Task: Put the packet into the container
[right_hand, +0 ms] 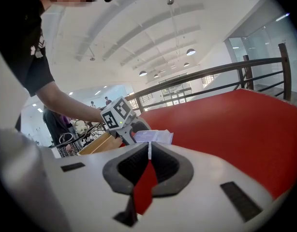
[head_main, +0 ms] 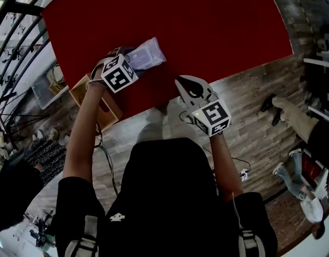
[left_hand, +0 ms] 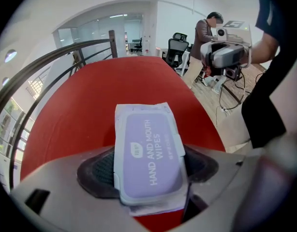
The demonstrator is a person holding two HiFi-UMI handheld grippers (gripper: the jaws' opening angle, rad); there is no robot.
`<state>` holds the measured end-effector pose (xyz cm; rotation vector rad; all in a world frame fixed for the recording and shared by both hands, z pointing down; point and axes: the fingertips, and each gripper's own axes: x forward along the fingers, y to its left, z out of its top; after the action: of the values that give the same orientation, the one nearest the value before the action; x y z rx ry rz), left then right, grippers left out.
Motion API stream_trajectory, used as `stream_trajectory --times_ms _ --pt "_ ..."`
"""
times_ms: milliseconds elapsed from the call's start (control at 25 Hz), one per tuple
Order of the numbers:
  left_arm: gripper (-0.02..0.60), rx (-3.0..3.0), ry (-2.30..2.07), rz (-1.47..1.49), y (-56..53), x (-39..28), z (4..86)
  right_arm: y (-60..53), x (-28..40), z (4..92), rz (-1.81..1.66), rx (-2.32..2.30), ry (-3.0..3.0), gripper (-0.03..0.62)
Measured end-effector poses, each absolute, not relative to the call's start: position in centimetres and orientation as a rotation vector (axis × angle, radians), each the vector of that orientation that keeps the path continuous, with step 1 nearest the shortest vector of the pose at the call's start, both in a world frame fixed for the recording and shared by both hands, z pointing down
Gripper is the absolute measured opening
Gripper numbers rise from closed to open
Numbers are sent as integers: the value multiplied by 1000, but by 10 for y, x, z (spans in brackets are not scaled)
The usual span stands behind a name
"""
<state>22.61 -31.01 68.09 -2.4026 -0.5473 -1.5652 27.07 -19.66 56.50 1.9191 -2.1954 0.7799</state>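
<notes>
Left gripper view: purple-lidded white wipes packet (left_hand: 146,144) on red table (left_hand: 85,105), long axis along the jaws. Left gripper (left_hand: 149,170) clamps its sides. Tan wooden box container (head_main: 79,92) sits just left, beside the table edge. Right gripper (right_hand: 148,151) clenched, empty.

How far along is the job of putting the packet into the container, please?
Done: the left gripper grips the wipes packet by its sides. In hand: the wipes packet is over the red table, not yet in the container. Left: carrying it to that wooden container beside the table's edge and releasing it there. The right gripper is shut and empty.
</notes>
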Motion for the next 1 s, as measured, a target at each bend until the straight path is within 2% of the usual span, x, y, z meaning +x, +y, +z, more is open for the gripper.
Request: stream_trajectory --times_ms 440,720,1000 --pt "385 -2614 -148 -1508 -335 185 608 -221 252 547 717 1805 -2299 17" --pt "385 -2718 206 -1509 -347 111 577 -243 224 541 690 1696 -2344 18" --pt "385 -2820 817 -1489 -355 27 558 -273 183 535 666 1509 -2431 17"
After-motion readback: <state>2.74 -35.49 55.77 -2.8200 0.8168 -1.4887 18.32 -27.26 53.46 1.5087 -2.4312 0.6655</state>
